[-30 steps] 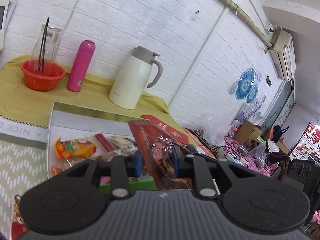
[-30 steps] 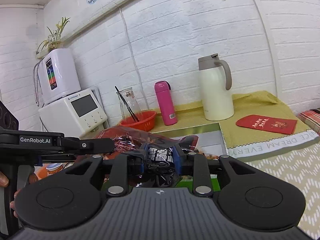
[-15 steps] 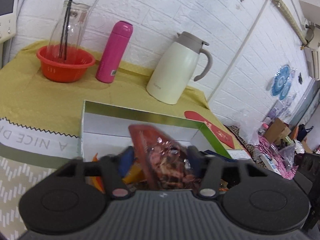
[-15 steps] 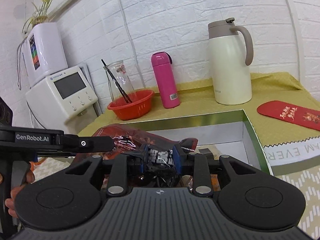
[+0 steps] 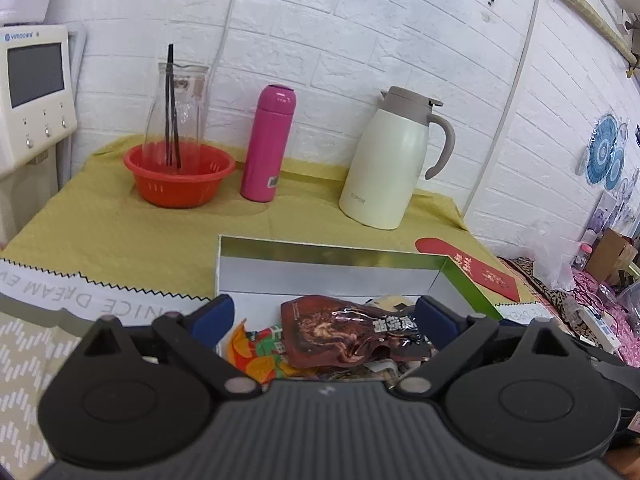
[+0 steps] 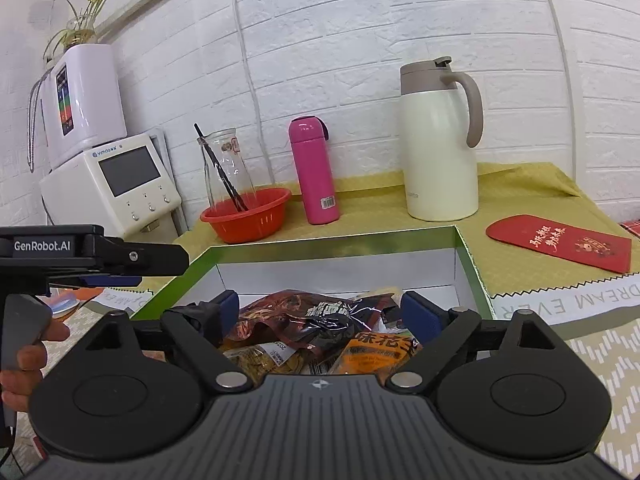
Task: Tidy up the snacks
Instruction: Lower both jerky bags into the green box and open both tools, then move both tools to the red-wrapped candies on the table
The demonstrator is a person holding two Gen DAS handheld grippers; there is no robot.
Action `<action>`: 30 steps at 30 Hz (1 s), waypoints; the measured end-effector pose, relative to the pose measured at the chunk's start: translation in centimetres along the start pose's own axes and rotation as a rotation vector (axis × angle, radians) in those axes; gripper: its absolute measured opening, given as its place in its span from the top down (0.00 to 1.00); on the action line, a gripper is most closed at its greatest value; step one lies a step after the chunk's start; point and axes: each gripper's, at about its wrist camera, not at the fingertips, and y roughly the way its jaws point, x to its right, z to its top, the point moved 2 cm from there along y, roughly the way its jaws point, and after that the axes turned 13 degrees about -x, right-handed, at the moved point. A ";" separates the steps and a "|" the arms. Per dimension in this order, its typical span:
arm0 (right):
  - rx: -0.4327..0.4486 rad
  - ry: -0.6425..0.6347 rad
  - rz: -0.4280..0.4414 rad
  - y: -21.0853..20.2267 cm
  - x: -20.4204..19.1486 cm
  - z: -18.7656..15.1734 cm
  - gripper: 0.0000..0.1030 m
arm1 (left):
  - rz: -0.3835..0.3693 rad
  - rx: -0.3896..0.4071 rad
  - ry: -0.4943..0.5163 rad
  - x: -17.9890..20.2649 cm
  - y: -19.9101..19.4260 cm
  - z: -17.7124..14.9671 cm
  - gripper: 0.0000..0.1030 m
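Left gripper [image 5: 323,314] jaws opening wide, pads touching nothing; dark red snack packet [image 5: 352,330] lies between and below them on the pile in the green-rimmed box [image 6: 472,264]. Right gripper [image 6: 320,312] likewise opening, over the same packet.

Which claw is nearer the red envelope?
Right. Right claw over box middle, red envelope just right; left claw at box's left wall. Both opening, gripping nothing.
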 end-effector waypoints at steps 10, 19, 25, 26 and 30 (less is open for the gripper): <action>0.022 0.001 0.002 -5.7 -2.0 -0.6 0.00 | -0.002 0.029 0.032 2.7 -6.2 -1.8 0.07; -0.007 -0.065 -0.019 -12.6 -4.8 -3.3 0.00 | -0.065 -0.042 0.053 4.9 -11.9 -6.3 0.07; -0.032 -0.122 0.010 -16.5 -6.6 -7.8 0.00 | -0.094 -0.065 0.090 5.3 -14.7 -11.8 0.07; -0.045 -0.121 0.021 -16.7 -6.7 -8.7 0.00 | -0.103 -0.066 0.081 5.1 -15.0 -12.7 0.07; -0.115 -0.101 0.049 -16.4 -7.2 -12.3 0.00 | -0.122 -0.112 0.007 4.0 -15.1 -16.3 0.07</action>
